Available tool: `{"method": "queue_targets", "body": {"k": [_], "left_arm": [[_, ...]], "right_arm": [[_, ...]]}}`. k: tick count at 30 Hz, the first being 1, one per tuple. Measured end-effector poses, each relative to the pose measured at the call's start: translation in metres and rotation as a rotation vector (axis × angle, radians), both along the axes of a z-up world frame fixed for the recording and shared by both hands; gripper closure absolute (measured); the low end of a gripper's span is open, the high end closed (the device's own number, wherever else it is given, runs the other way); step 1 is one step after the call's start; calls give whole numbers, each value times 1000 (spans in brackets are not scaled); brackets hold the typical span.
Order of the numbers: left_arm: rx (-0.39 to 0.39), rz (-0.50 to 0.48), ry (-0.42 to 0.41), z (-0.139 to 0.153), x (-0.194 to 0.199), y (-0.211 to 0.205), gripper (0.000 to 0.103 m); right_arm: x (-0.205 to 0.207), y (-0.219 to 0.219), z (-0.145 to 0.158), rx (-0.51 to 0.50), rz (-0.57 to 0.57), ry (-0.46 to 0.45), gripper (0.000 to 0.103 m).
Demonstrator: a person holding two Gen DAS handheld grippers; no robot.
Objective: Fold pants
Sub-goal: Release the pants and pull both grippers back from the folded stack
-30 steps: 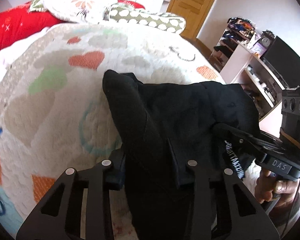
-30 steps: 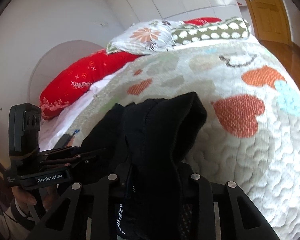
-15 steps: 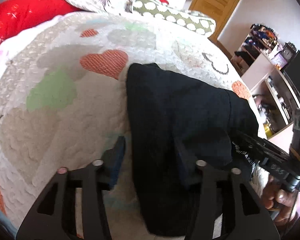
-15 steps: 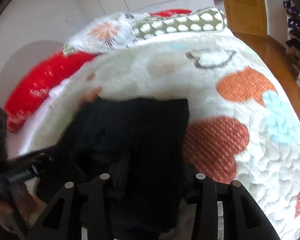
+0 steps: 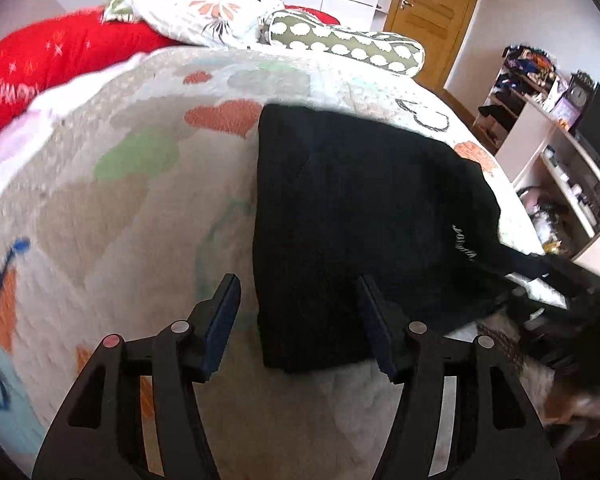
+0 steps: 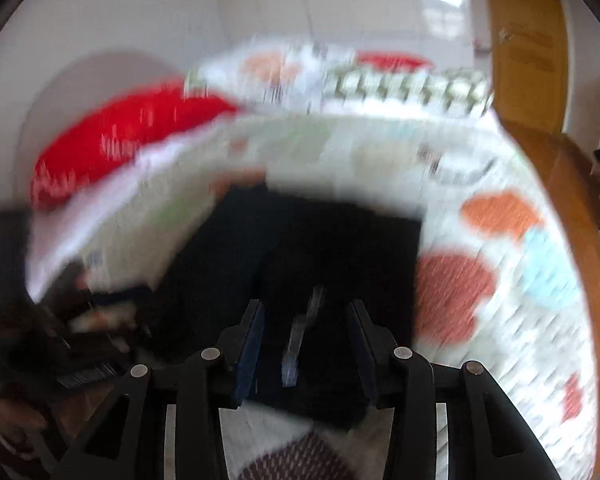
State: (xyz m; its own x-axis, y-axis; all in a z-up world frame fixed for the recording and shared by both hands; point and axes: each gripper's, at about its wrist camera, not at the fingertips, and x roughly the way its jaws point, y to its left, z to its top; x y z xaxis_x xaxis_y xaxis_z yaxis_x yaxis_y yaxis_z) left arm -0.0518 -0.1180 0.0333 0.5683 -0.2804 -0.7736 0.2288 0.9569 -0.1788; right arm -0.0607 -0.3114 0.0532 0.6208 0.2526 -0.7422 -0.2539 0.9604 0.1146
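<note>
- Heart-patterned quilt (image 5: 132, 208) carries the folded black pants (image 5: 356, 216), lying flat mid-bed.
- Left hand-held gripper (image 5: 298, 320) gapes wide, empty.
- Right hand-held gripper (image 6: 306, 344) parted, gripping nothing, likely releasing the fold.

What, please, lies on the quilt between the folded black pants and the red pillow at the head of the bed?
Only bare heart-patterned quilt separates the folded black pants from the red pillow; the left wrist view shows it clearly.
</note>
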Motion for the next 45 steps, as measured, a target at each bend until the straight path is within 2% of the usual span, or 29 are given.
{"method": "queue_targets", "body": {"k": [1,6,11,15,18,20,23,30,45], "left_arm": [[-8,-4,6,-1,-2,1,38],[-15,-2,12,10,-5,4,37],[8,10,-30,25,-8,1,37],[38,17,-53,27,-9,-1,37],[44,18,-48,25,-10,-1,37],[48,21,-47,24,-12,-1,37],[58,29,-58,28,-16,-2,37],[86,51,-119,46,-24,-4,37],[104,116,-207,70,-42,-3,37]], "right_arm": [[-11,2,-3,-30,6,-64,61],[-11,-11,10,24,-23,-17,61],[-15,-11,28,17,-44,-61,61],[-13,-6,25,13,-73,-63,60],[-7,-2,7,-13,-83,10,60],[-11,-1,4,-30,-83,0,59],[-14,-1,15,-28,-76,-1,59],[-25,0,44,-26,-111,-90,57],[-41,2,60,13,-154,-127,57]]}}
